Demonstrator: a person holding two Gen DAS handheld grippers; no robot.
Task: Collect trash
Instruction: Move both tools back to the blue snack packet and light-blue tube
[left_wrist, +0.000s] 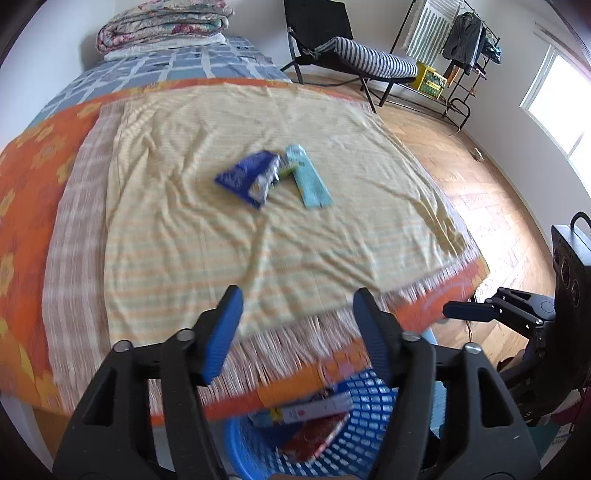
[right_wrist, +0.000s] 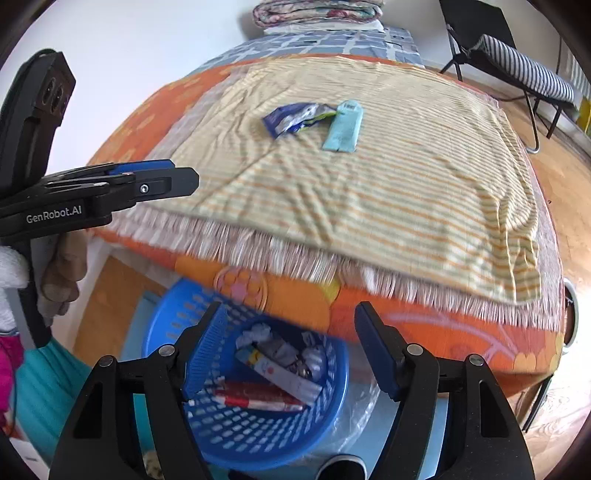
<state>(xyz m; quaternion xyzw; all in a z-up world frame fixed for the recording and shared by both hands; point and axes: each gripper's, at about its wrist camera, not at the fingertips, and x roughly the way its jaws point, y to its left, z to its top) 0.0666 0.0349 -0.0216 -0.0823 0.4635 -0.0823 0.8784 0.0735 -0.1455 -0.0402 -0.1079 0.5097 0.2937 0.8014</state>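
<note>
Already the blue mesh basket (right_wrist: 266, 417) below the bed edge holds several pieces: a red-and-white wrapper (right_wrist: 258, 397), a long white carton (right_wrist: 284, 373) and some crumpled foil. Going left to right on the yellow striped throw (left_wrist: 258, 229), two pieces remain: a dark blue snack bag (left_wrist: 249, 177) with its silver lining showing, and touching its right end a pale turquoise sachet (left_wrist: 308, 177). Both lie near the middle of the throw, well apart from the fringe (right_wrist: 295, 254) and from either tool. The left gripper (left_wrist: 297, 332) hangs over the near edge of the bed with its jaws wide and nothing between them; the right gripper (right_wrist: 291, 354) is above the basket, equally wide and empty. Since the two wrappers overlap, a grab at one may drag or flick the other across the cloth. A low pinch on these flat packets could also catch a fold of the loose throw. On the carry back, a light wrapper released too far forward would land on the fringe or the floor rather than in the basket.
</note>
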